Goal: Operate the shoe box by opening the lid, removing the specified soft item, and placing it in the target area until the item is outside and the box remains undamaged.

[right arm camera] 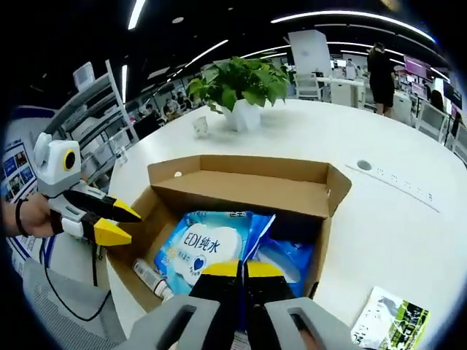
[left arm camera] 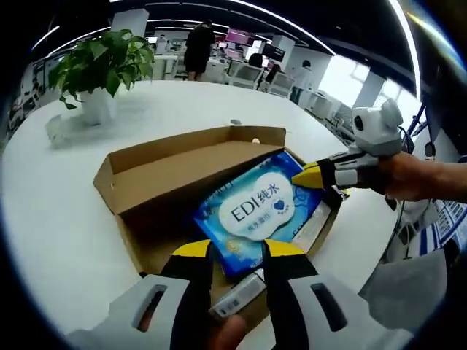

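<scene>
The open box (left arm camera: 146,182) sits on the white desk (left arm camera: 58,219), the blue wipes pack (left arm camera: 259,211) lying flat inside with its long axis running diagonally across the box. The left tongs (left arm camera: 237,251) stand apart over the pack's near corner. The right tongs (right arm camera: 243,270) are pressed together above the pack (right arm camera: 204,244), whether pinching it I cannot tell.

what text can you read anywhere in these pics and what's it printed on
"EDI 纯水": white cloud label on the blue wipes pack in the shoe box.
Small print beneath it: too small to read.
Tube beside the pack: print blurred.
Green leaflet on the table: unreadable.
</scene>
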### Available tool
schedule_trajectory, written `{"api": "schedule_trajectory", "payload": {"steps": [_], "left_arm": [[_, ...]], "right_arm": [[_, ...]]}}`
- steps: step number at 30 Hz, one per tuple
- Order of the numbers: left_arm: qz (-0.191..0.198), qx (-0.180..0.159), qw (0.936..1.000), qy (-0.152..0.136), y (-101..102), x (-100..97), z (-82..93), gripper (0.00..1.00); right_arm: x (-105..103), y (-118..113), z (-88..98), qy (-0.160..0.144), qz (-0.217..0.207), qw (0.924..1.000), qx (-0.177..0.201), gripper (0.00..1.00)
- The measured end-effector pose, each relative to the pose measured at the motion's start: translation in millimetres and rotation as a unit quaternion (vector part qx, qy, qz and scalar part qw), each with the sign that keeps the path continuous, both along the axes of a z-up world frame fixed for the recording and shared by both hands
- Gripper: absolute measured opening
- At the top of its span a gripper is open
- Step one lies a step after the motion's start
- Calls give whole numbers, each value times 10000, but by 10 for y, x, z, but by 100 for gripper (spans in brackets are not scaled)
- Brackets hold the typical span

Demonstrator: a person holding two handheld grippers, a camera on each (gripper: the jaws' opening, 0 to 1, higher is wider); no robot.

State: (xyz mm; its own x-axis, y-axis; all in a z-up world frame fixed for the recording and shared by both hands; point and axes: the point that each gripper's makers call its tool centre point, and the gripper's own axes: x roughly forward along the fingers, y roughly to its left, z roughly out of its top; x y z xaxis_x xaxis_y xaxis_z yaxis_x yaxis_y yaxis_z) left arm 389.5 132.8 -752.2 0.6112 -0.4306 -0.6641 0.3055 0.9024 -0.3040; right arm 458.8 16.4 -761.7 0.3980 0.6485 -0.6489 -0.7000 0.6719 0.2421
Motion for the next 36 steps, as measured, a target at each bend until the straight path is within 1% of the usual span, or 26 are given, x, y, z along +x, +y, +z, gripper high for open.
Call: {"api": "schedule_trajectory", "payload": {"steps": [7,12,14,18,20,22,25,27,29,30,34,36], "left_arm": [[-13,43,9997,222,-74,114,-180,28],[-6,4,9990,453,-102,198,-342,28],[-29,74,9985,549,-110,185,-369,29],[0,121,9973,721,-91,245,-483,28],[14,57,9968,793,-105,250,-509,28],[20,-122,9955,938,-154,260,-561,28],[-7,-125,9952,974,-187,291,-608,26],[31,-315,9940,1043,-246,257,-589,24],[43,-399,9931,1104,-256,255,-632,21],[84,-530,9917,1168,-269,252,-647,19],[117,-555,9921,1115,-257,265,-635,13],[127,-576,9922,1102,-261,265,-630,11]], "right_arm": [[56,-136,1,30,-154,9999,-3,0],[52,-145,-13,60,-201,9998,39,0],[66,-162,-45,77,-218,9997,49,0],[118,-187,-91,111,-238,9996,80,0],[125,-194,-100,112,-225,9997,83,0],[124,-205,-115,124,-236,9996,81,0],[137,-205,-119,118,-238,9996,101,0],[122,-194,-114,85,-200,9997,71,0],[129,-193,-118,96,-207,9997,87,0],[130,-191,-120,90,-195,9997,82,0],[142,-196,-123,96,-163,9998,103,0],[143,-202,-131,47,-77,10000,35,0]]}}
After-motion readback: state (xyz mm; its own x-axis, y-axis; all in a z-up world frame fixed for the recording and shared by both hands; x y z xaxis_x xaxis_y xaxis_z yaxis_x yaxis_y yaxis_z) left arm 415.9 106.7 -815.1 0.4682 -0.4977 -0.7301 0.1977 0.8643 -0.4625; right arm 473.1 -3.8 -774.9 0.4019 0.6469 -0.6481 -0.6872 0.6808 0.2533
